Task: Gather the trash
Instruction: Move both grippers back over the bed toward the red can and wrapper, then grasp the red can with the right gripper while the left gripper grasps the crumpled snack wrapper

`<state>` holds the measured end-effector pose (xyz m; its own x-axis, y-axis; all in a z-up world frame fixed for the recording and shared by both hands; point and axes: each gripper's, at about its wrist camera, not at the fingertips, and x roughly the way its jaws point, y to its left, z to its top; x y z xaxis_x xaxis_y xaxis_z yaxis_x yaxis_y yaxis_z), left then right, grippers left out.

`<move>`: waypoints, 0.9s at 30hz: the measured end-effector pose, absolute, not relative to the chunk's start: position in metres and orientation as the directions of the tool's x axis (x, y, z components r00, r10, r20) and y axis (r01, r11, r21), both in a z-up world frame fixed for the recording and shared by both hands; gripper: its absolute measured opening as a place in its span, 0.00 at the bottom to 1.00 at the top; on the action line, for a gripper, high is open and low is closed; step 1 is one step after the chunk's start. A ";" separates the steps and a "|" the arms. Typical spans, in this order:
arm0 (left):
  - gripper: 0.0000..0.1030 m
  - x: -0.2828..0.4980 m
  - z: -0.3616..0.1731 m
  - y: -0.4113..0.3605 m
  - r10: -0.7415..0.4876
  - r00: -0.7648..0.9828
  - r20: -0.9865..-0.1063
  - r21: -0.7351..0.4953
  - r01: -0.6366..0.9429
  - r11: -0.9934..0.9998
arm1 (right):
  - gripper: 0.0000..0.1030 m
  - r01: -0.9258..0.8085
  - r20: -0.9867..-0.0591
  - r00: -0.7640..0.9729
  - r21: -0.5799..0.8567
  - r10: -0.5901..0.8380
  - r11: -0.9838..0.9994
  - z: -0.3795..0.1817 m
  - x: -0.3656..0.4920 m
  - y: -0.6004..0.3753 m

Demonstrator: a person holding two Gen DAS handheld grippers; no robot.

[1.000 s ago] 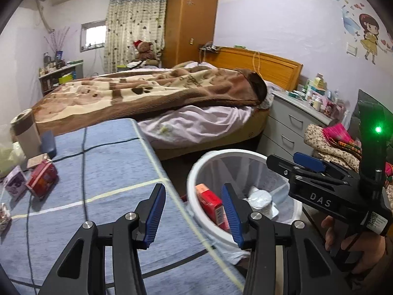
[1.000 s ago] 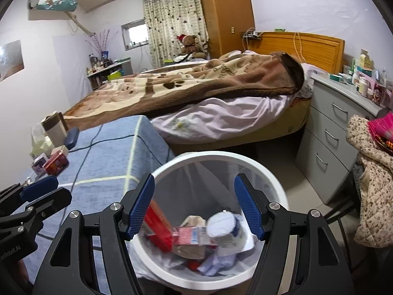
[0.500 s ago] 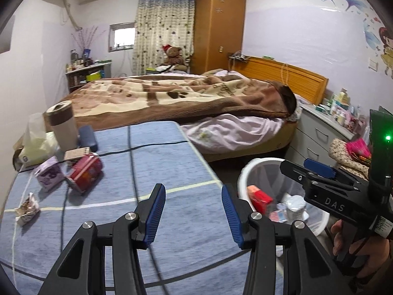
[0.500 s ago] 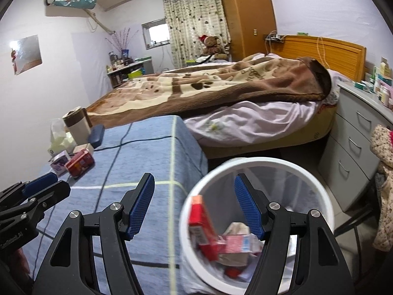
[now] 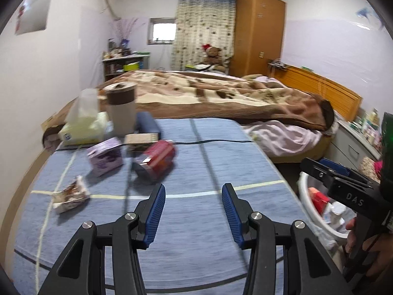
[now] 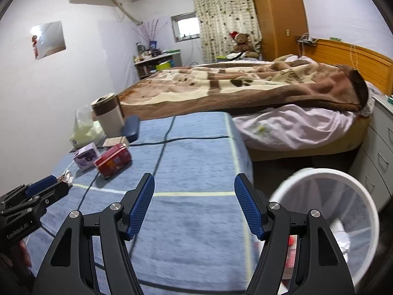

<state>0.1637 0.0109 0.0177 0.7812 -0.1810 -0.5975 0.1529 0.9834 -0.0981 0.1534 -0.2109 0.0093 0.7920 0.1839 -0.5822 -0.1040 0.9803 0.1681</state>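
Both tools are spread and hold nothing. The left tool (image 5: pixel 193 210) hangs over bare blue worktop (image 5: pixel 196 233), whose right edge drops beside the white bin (image 6: pixel 326 179). Ahead-left of it lie a red box (image 5: pixel 157 158), purple box (image 5: pixel 105 156) and crumpled wrapper (image 5: pixel 70 194). The right tool (image 6: pixel 194 207) straddles that edge, bin at its right.

We read "DAS" in pale letters on the black plastic body of the right gripper (image 5: pixel 353 200), seen from the left wrist view. The black body of the left gripper (image 6: pixel 17 228) carries small pale lettering, too blurred for us to make out.
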 end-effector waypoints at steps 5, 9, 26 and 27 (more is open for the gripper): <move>0.53 0.171 0.015 0.054 -0.126 0.792 -0.598 -0.106 0.078 0.991 | 0.67 -0.136 -0.596 0.771 0.189 0.224 0.972 0.005 0.167 -0.187; 0.56 0.176 0.011 0.083 -0.082 0.793 -0.604 -0.094 0.031 0.995 | 0.67 -0.160 -0.609 0.754 0.190 0.244 0.969 0.000 0.178 -0.165; 0.62 0.204 -0.024 0.178 -0.011 0.738 -0.675 -0.022 -0.005 1.000 | 0.72 -0.222 -0.679 0.664 0.220 0.313 0.950 -0.018 0.231 -0.092; 0.63 0.207 -0.027 0.182 -0.012 0.734 -0.679 -0.016 0.001 1.000 | 0.72 -0.223 -0.685 0.658 0.221 0.314 0.949 -0.020 0.235 -0.089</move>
<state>0.2070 0.1815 -0.0269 0.7337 -0.0120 -0.6793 0.0013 0.9999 -0.0162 0.2346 -0.0890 -0.0202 0.6577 0.3137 -0.6848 -0.2229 0.9495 0.2209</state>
